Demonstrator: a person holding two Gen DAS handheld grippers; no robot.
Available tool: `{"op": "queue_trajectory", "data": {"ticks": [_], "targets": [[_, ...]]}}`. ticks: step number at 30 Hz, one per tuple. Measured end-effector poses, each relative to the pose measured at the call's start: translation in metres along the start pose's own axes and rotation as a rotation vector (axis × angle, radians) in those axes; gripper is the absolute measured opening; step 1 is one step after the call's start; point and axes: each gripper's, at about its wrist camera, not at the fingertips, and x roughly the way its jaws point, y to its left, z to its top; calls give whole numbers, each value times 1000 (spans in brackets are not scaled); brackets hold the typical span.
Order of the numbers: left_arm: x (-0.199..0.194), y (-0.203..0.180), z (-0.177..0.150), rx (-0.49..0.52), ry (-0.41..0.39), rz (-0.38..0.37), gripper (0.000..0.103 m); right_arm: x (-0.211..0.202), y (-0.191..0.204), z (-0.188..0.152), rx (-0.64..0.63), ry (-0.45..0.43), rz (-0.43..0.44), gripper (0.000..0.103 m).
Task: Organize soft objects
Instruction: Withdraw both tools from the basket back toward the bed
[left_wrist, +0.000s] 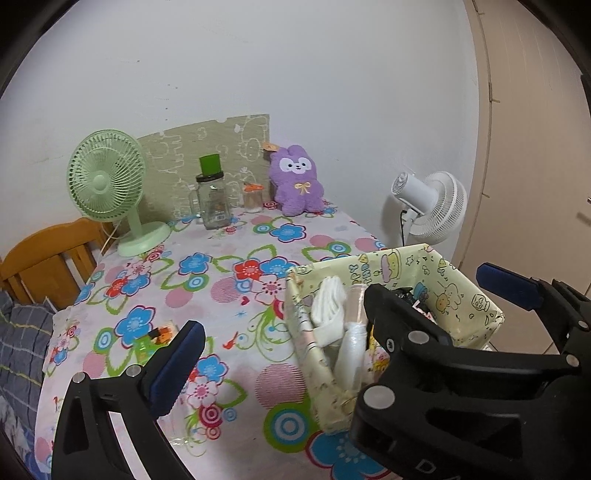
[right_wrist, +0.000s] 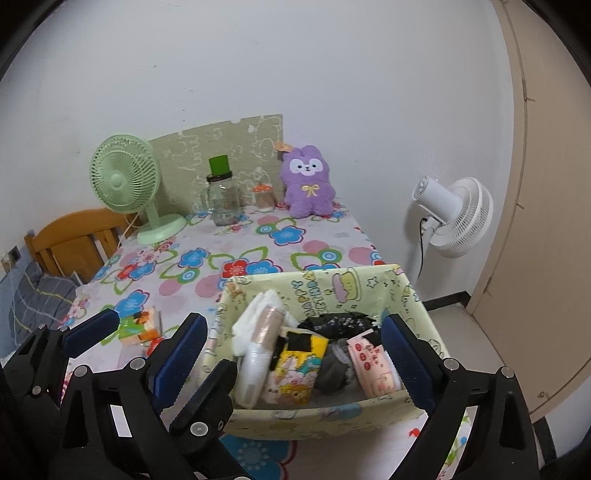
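A pale yellow cartoon-print box (right_wrist: 332, 291) (left_wrist: 443, 273) sits at the near right of the flowered table. It holds a white cloth roll (right_wrist: 258, 325), a yellow cartoon packet (right_wrist: 299, 365), grey cloth and a red-and-white packet (right_wrist: 373, 365). My right gripper (right_wrist: 293, 325) is open astride the box, gripping nothing. My left gripper (left_wrist: 295, 332) is open beside the box's left wall. Its right finger is hidden behind the other gripper's frame. A purple plush rabbit (left_wrist: 295, 184) (right_wrist: 308, 184) sits upright at the table's far edge. A small orange-marked packet (left_wrist: 159, 336) (right_wrist: 142, 326) lies near the left finger.
At the back stand a green desk fan (left_wrist: 107, 184), a glass jar (left_wrist: 212, 199) with a green top and a small orange-lidded jar (left_wrist: 253, 197). A white floor fan (left_wrist: 428, 206) stands past the table's right edge. A wooden chair back (left_wrist: 48, 254) and plaid bedding (left_wrist: 22, 339) are left.
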Motion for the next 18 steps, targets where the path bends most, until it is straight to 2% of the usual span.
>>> {"op": "queue_trajectory", "data": {"ticks": [18], "targets": [[-19,56,-19,-31,0,58,103,-5,60,-9,-46,-3,54,97]]}}
